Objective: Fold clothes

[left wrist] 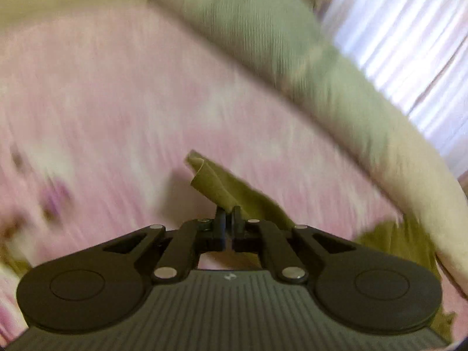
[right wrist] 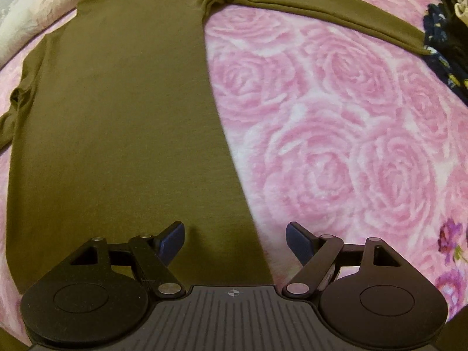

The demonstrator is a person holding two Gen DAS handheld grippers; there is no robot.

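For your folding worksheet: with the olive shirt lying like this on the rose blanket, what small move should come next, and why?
Probably the left gripper, shut on the shirt's sleeve end, carries it across the olive shirt; the right gripper hangs open, holding nothing.

Pink rose-patterned blanket [right wrist: 336, 122] covers the bed, with purple flower motifs [right wrist: 452, 242] at its right edge. A dark, floral-printed cloth heap [right wrist: 441, 38] lies at the upper right. A pale cream pillow or bolster [left wrist: 321, 82] (blurred) borders the blanket. White pleated curtain [left wrist: 409, 44] hangs behind it.
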